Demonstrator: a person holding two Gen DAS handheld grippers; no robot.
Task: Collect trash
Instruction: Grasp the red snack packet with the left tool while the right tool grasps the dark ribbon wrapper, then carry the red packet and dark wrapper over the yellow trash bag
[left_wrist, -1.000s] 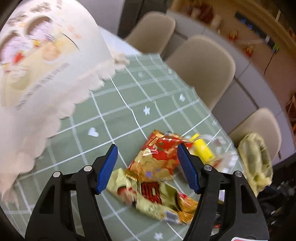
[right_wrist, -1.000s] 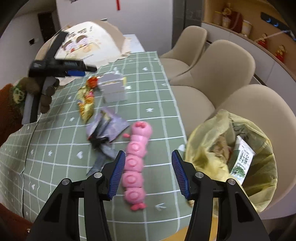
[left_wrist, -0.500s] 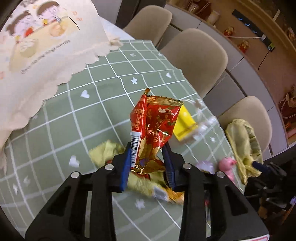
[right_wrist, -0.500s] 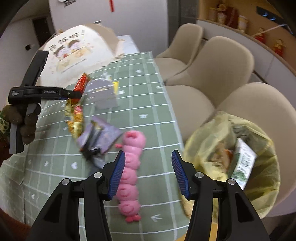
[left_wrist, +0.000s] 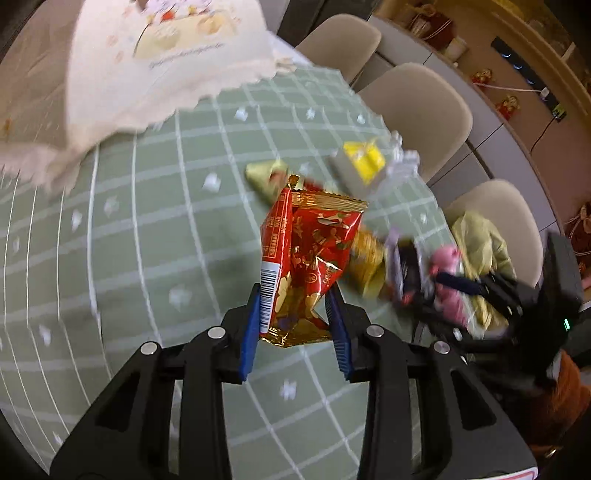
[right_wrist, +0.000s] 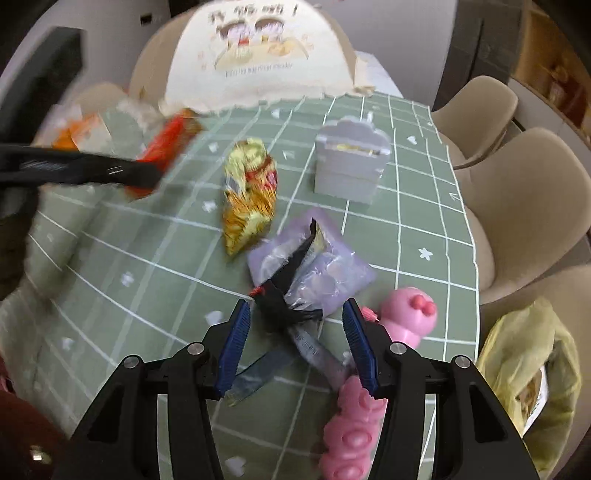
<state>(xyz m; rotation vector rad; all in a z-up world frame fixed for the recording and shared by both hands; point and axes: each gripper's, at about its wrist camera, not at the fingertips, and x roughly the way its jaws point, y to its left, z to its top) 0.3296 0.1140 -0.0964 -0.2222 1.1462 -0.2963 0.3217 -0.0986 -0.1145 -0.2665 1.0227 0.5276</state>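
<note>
The left gripper is clamped on a red snack wrapper, held up above the green checked tablecloth, while the right gripper has its jaws closing around a crumpled purple-and-black wrapper lying on the cloth, the pads not touching it. Just beside that wrapper lie a pink caterpillar toy and a yellow snack bag, with a grey box farther back. Only the right wrist view shows the yellow trash bag open at the table's edge near beige chairs; the left view shows it partly hidden.
</note>
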